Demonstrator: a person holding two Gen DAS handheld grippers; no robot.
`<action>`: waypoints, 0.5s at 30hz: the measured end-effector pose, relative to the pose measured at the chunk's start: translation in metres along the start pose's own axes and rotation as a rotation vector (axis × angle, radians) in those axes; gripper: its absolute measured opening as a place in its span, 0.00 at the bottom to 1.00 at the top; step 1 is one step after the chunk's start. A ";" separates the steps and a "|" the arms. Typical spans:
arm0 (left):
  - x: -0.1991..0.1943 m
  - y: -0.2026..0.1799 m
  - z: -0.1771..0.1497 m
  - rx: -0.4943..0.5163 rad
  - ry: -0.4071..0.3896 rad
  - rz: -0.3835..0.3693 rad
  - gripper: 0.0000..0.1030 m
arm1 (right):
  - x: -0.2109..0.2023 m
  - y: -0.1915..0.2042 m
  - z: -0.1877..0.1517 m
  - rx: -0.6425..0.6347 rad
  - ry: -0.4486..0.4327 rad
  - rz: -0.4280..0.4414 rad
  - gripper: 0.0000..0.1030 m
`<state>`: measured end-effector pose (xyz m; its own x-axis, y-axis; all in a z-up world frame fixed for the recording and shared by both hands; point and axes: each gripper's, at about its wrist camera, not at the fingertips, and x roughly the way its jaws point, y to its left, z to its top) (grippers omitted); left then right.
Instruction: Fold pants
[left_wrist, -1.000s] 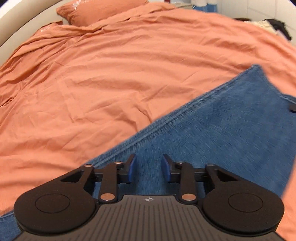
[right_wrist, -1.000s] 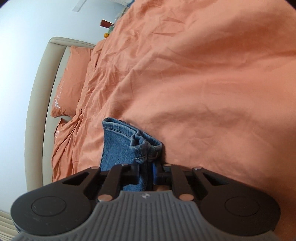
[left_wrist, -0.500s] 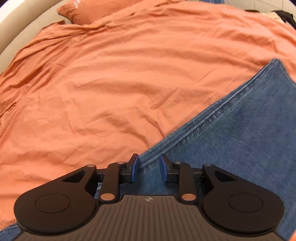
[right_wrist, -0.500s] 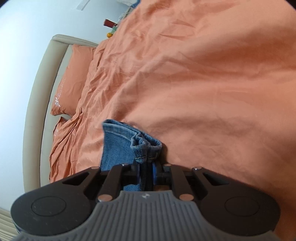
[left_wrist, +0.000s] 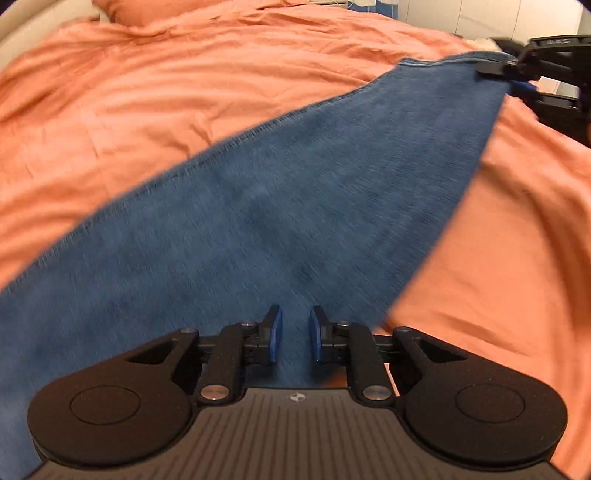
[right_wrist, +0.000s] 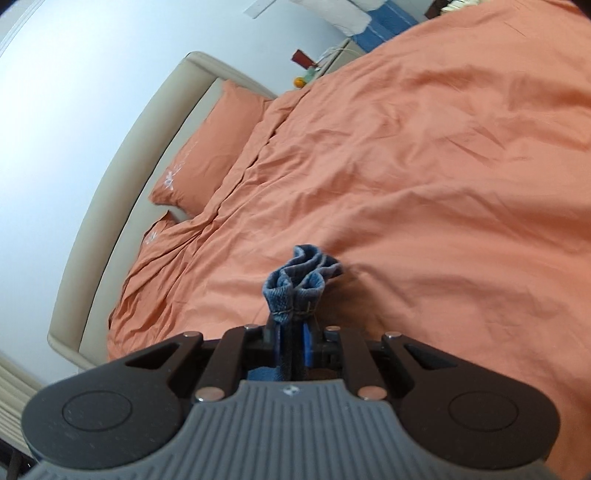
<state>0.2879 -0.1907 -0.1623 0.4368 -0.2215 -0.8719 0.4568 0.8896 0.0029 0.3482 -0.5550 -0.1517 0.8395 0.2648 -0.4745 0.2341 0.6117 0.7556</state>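
The blue denim pants (left_wrist: 295, 206) stretch in a long band above the bed's rumpled orange duvet (left_wrist: 155, 122). The right gripper (right_wrist: 293, 345) has its jaws clamped on the bunched hem. The left gripper (left_wrist: 294, 334) hangs over the denim, its jaws narrowly apart, just been closing, pinching nothing.

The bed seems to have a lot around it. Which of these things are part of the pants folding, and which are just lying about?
Part of the job:
- blue jeans, spread across the orange duvet
- right gripper, clamped on the bunched hem
- left gripper, over the denim, jaws just closing, nothing pinched

Just lying about:
- orange pillow
- beige headboard
- bedside clutter
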 end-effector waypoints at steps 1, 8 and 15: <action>-0.008 0.004 -0.004 -0.029 -0.005 -0.018 0.24 | -0.002 0.010 0.000 -0.016 0.001 0.005 0.04; -0.084 0.065 -0.035 -0.236 -0.131 -0.003 0.24 | -0.018 0.117 -0.017 -0.210 0.003 0.105 0.04; -0.158 0.136 -0.069 -0.364 -0.234 0.112 0.24 | -0.005 0.232 -0.094 -0.382 0.106 0.191 0.04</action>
<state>0.2274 -0.0070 -0.0579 0.6510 -0.1633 -0.7413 0.1129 0.9866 -0.1181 0.3524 -0.3444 -0.0162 0.7904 0.4628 -0.4013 -0.1355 0.7710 0.6223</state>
